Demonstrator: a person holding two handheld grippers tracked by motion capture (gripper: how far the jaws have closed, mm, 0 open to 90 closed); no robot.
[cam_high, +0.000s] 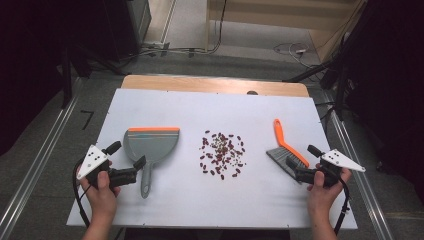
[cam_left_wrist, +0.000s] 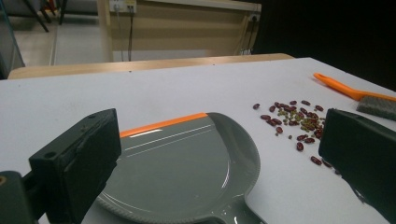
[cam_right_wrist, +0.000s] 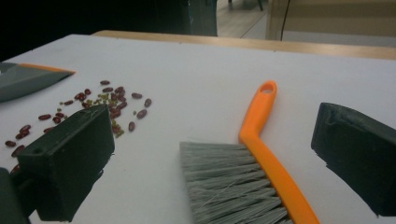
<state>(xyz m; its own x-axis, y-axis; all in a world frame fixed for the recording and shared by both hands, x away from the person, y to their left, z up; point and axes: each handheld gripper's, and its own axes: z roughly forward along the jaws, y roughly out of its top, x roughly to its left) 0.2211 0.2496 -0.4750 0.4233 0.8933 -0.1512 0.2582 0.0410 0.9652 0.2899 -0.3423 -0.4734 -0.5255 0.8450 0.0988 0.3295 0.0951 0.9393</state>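
We count one grey dustpan (cam_high: 152, 144) with an orange lip, one orange-handled brush (cam_high: 287, 148) with grey bristles, and one loose scatter of beans (cam_high: 222, 153), mostly dark red with some small greenish ones among them, too many to count singly. There are two claws. Our left claw (cam_high: 128, 159) is released, its jaws standing wide on either side of the dustpan's handle without pressing it; in the left gripper view the pan (cam_left_wrist: 187, 172) lies flat just ahead between the jaws. Our right claw (cam_high: 301, 160) is likewise released, its jaws straddling the brush (cam_right_wrist: 252, 172) near the bristles. The dustpan lies left of the beans, the brush right, each well apart from the pile. The worktop (cam_high: 210, 107) is a white sheet over a wooden top, whose edge shows at the far side. Beyond it are grey floor, cables and dark surroundings.
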